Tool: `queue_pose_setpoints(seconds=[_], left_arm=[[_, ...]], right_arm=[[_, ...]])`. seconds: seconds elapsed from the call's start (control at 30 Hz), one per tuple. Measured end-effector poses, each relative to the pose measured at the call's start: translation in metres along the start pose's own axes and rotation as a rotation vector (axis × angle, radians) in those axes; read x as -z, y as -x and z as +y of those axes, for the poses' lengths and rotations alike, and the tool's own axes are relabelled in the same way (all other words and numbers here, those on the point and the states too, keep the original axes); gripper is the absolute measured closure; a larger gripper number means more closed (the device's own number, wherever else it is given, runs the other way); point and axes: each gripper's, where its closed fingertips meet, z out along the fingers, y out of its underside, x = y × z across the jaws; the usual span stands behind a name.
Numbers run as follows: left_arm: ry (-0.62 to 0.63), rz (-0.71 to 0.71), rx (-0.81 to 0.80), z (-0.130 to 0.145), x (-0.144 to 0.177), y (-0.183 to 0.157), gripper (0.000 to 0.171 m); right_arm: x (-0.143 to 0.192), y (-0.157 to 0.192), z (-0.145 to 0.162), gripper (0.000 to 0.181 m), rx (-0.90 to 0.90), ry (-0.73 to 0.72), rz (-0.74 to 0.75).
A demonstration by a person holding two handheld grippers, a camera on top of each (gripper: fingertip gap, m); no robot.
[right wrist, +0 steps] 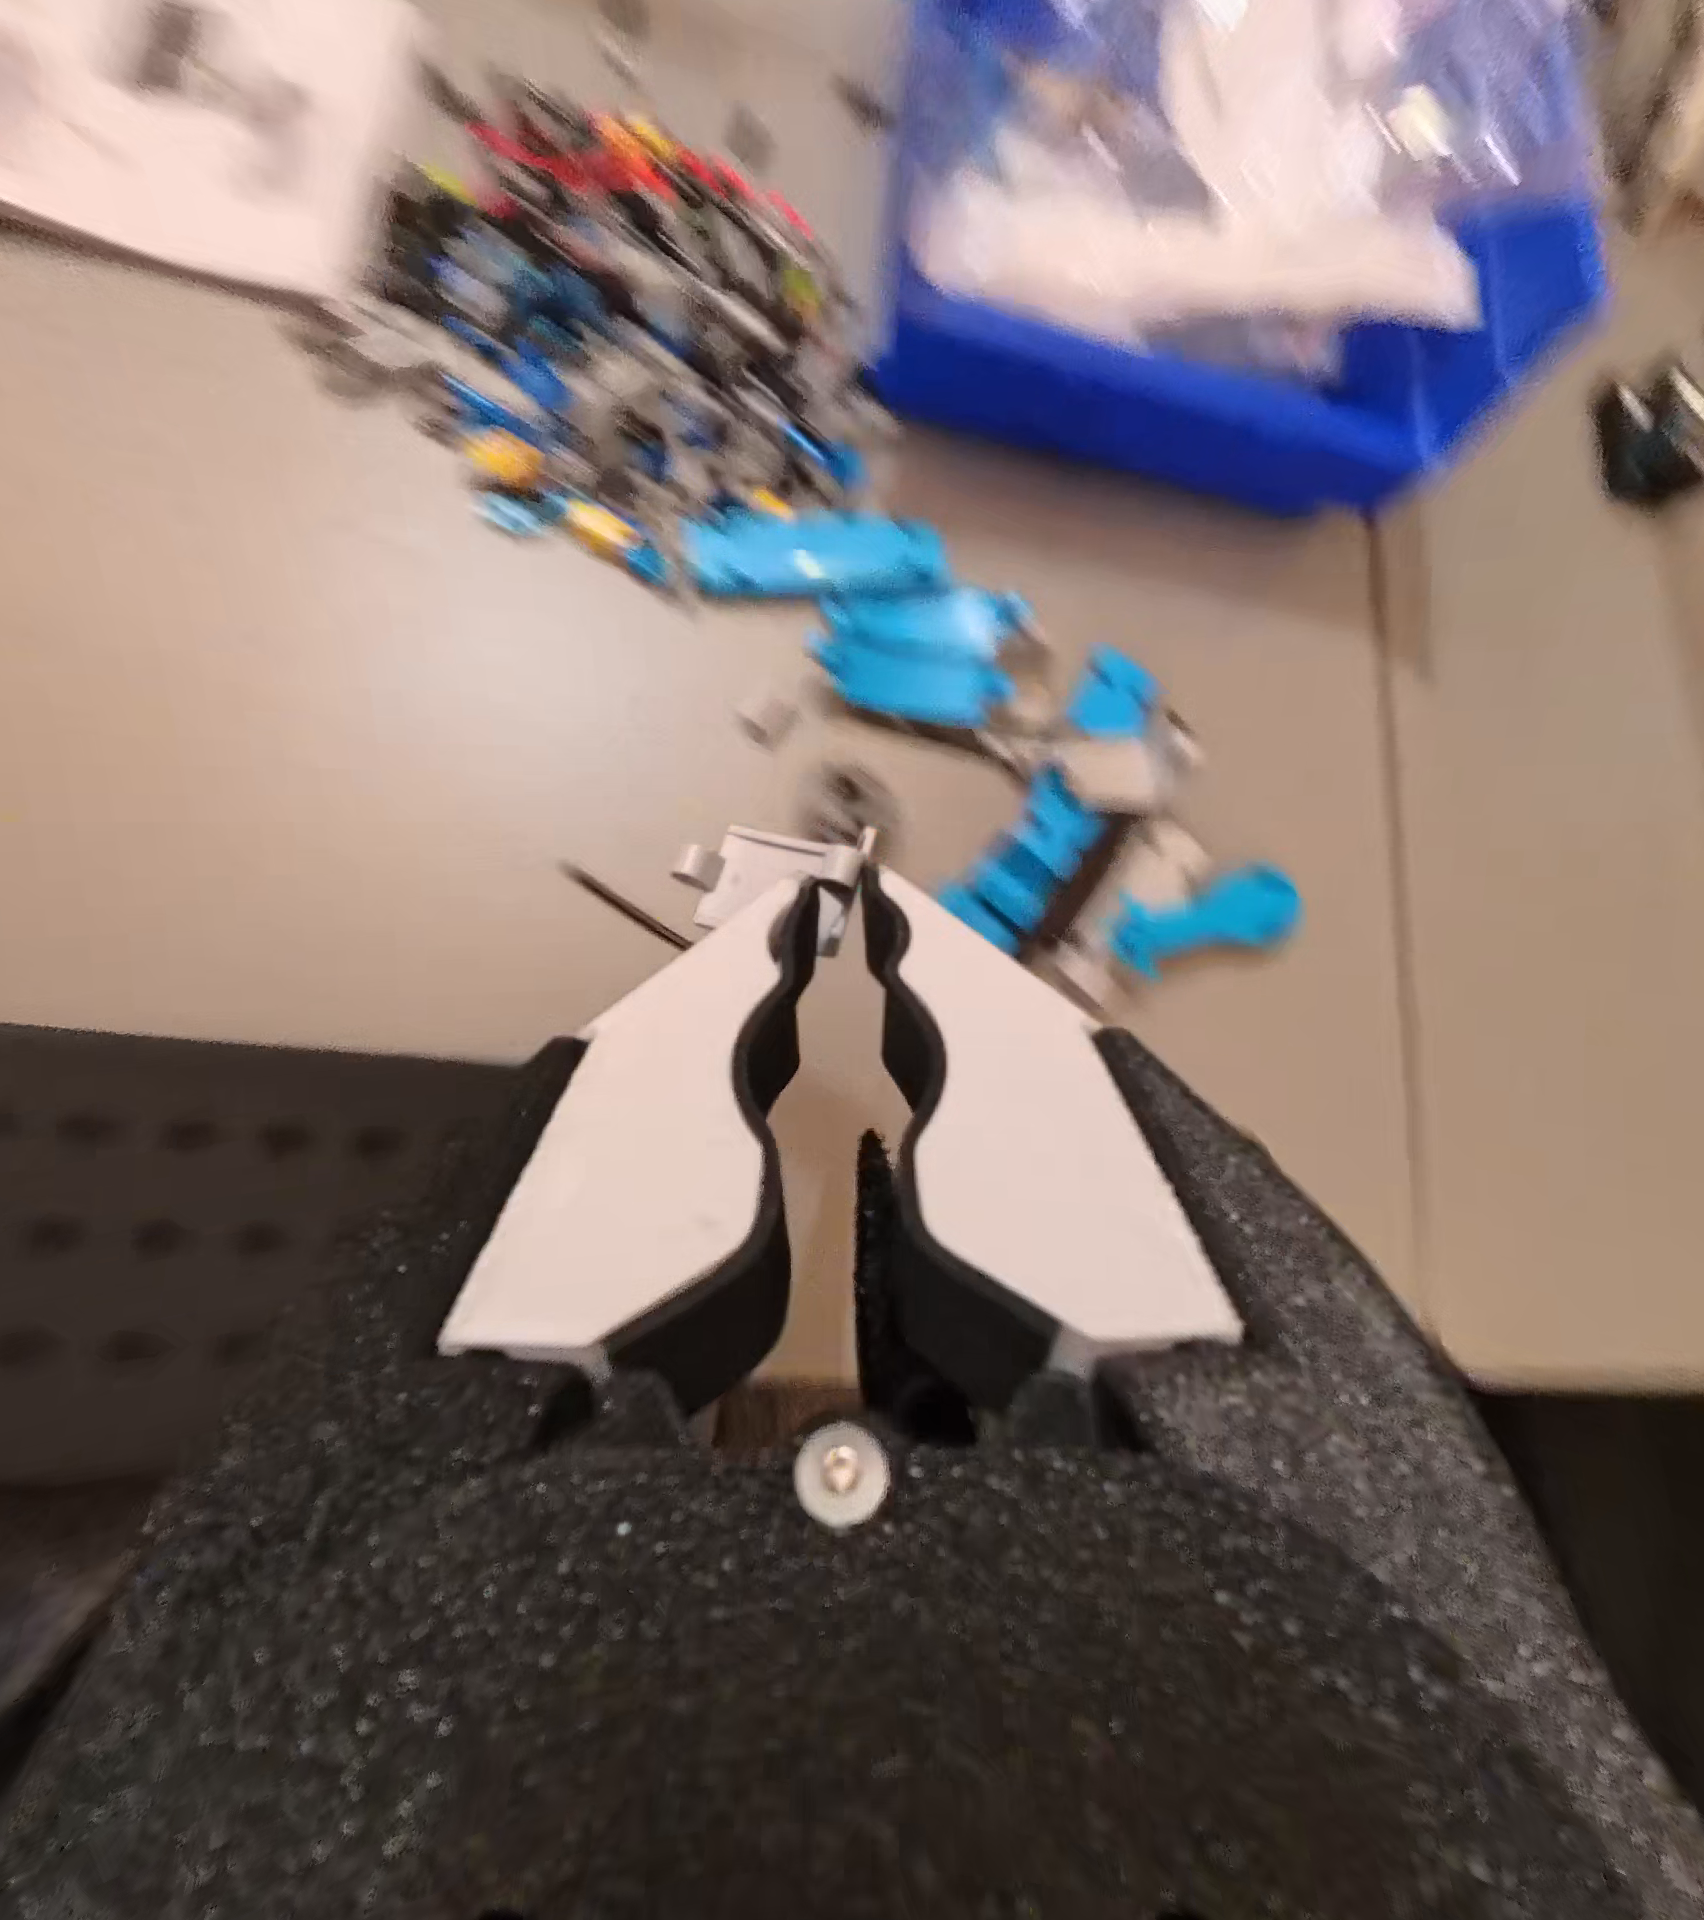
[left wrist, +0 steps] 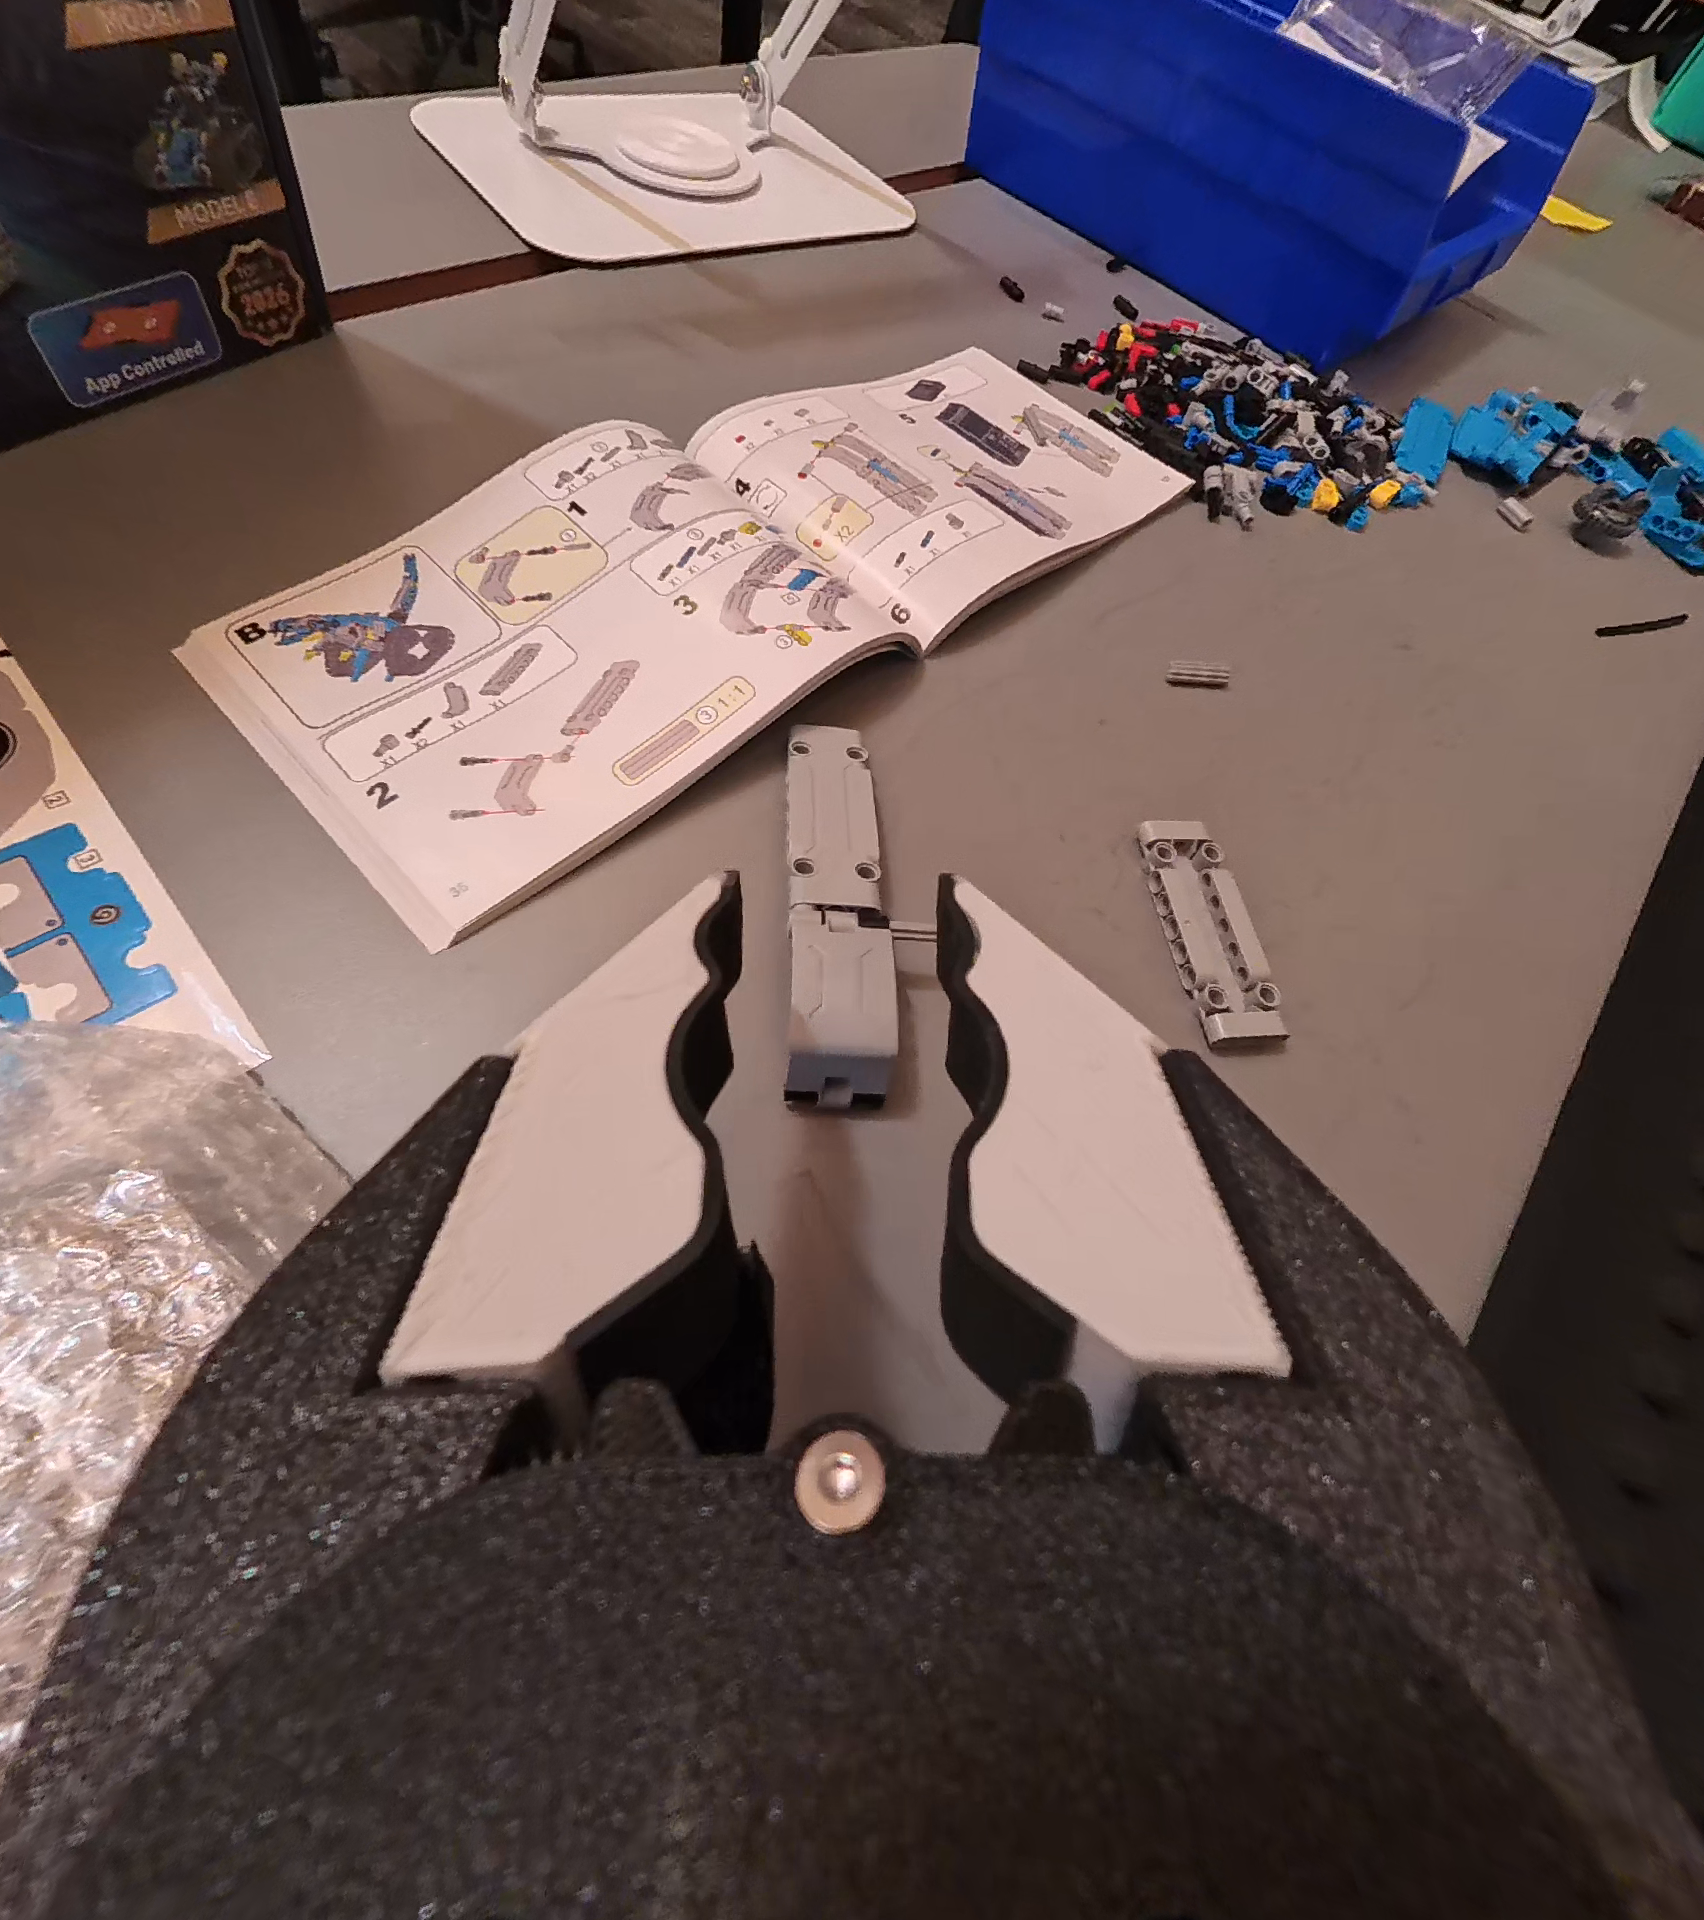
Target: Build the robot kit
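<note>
Leftward first, we note a sticker sheet (left wrist: 17,831) and an open booklet (left wrist: 661,623) on the grey table (left wrist: 1399,1039). Our left gripper (left wrist: 840,904) stands with jaws apart around a long grey piece (left wrist: 832,914), apparently not gripping it; a grey beam (left wrist: 1212,930) lies just beside. Rightward, the right gripper (right wrist: 835,894) is clamped on a small grey part (right wrist: 832,883), near blue pieces (right wrist: 889,613). Only the left view shows the booklet sharply; the right view is blurred.

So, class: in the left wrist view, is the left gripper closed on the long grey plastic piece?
No, the left gripper stands open, the long grey plastic piece lying between its fingers.
</note>
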Motion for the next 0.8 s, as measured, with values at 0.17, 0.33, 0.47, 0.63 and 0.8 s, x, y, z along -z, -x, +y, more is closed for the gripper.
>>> queue_pose_setpoints(seconds=[0.17,0.33,0.47,0.63,0.8], left_arm=[[-0.002,0.005,-0.004,-0.001,0.001,-0.001,0.136],[-0.007,0.01,0.01,-0.002,0.003,0.001,0.136],[0.0,0.02,0.031,0.001,0.005,0.003,0.136],[0.008,0.046,0.041,0.002,0.004,-0.001,0.136],[0.023,0.048,0.035,0.005,0.002,-0.002,0.136]], right_arm=[[-0.025,0.134,-0.097,0.174,0.189,-0.196,-0.384],[-0.044,0.269,-0.137,0.174,0.407,-0.397,-0.85],[-0.09,0.299,-0.11,0.174,0.272,-0.243,-0.902],[-0.117,0.285,-0.108,0.175,0.362,-0.248,-0.647],[-0.119,0.297,-0.101,0.175,0.319,-0.193,-0.718]])
